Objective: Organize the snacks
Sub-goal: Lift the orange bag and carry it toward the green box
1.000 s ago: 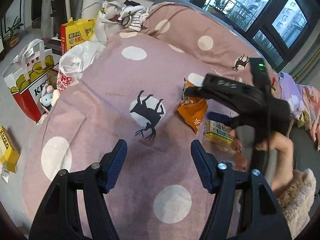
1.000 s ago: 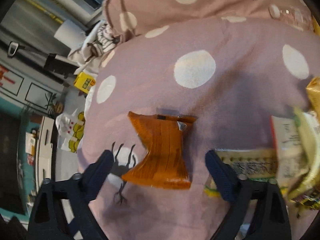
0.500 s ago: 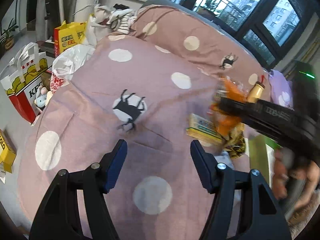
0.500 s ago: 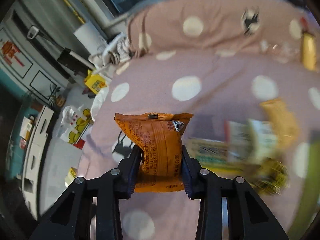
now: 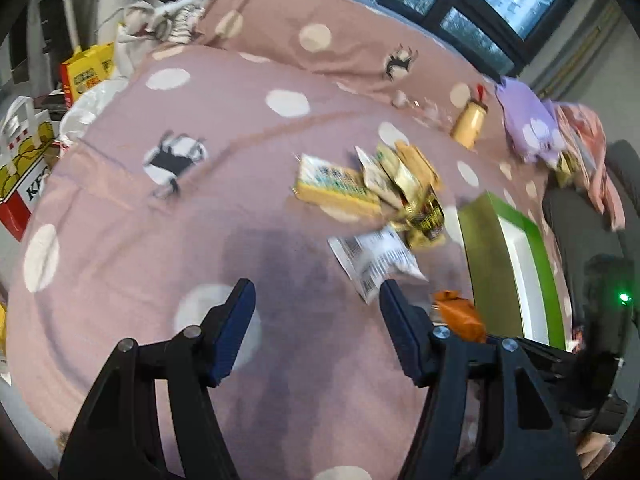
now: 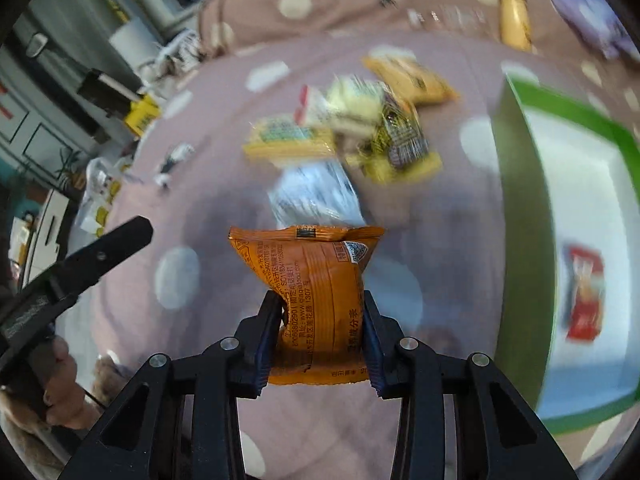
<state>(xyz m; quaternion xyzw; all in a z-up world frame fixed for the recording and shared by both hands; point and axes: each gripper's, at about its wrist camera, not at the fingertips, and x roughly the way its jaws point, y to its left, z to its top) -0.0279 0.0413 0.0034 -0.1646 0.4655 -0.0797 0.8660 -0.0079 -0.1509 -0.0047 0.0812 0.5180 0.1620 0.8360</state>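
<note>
My right gripper (image 6: 320, 340) clamps the orange snack bag (image 6: 316, 288) by its lower half, leaving it upright for the green box (image 6: 520, 220); my left gripper (image 5: 316, 320) hangs open, holding nothing.

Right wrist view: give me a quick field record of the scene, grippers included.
surface: pink dotted bedspread
right gripper: shut on orange packet
left gripper: open, nothing between its fingers
box: green, white inside, to the right of the orange packet
in box: one red packet
loose pile: snack packets on the bedspread beyond the orange packet, blurred
bottle: yellow, far on the bedspread
</note>
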